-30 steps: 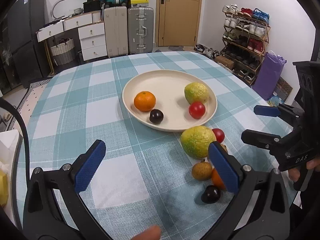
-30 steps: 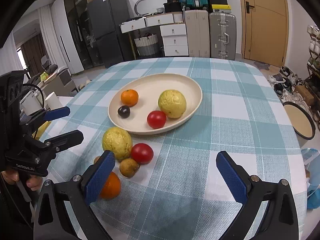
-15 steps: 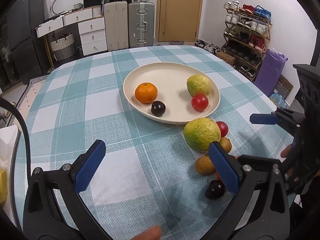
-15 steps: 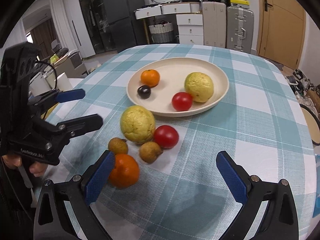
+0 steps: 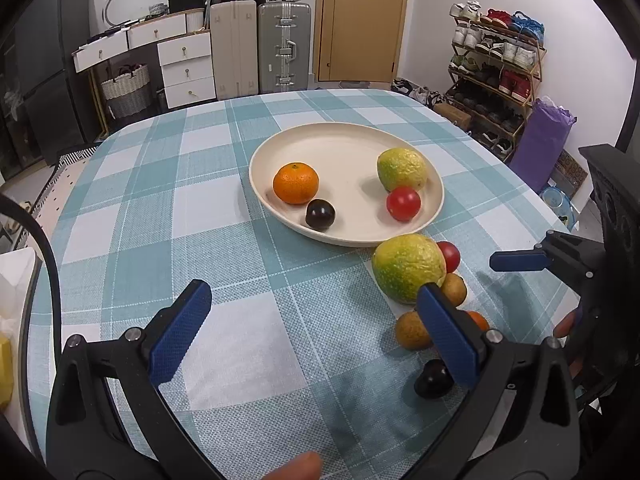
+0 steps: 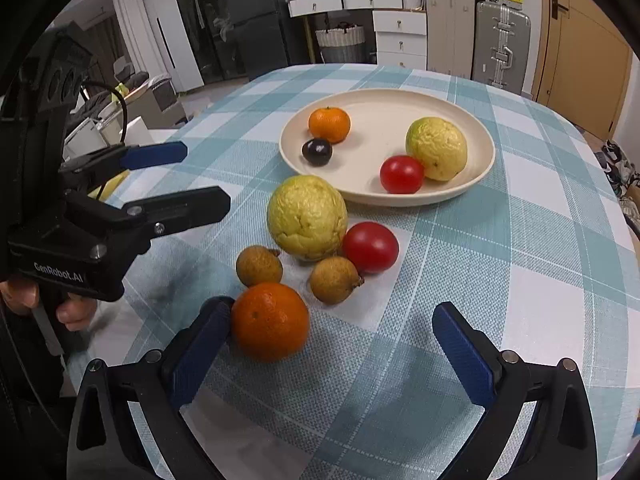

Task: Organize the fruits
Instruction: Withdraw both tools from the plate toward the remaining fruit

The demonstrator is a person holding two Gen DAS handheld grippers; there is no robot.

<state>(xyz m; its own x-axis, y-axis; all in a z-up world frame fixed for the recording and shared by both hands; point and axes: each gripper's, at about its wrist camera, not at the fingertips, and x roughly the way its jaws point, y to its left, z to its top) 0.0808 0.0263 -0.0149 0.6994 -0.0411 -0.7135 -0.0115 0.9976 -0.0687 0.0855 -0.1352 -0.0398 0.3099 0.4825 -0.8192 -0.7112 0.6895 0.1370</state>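
Beside the plate (image 6: 486, 160), loose fruit clusters on the cloth, and the right gripper (image 6: 326, 344), jaws wide and empty like the left gripper (image 5: 308, 328), flanks the orange (image 6: 270, 320); closing off-centre could roll it into the neighbouring longans (image 6: 334, 280).

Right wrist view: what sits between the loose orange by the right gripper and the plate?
In the right wrist view, two small brown fruits, then the big yellow-green fruit and a tomato, lie between the orange and the plate.
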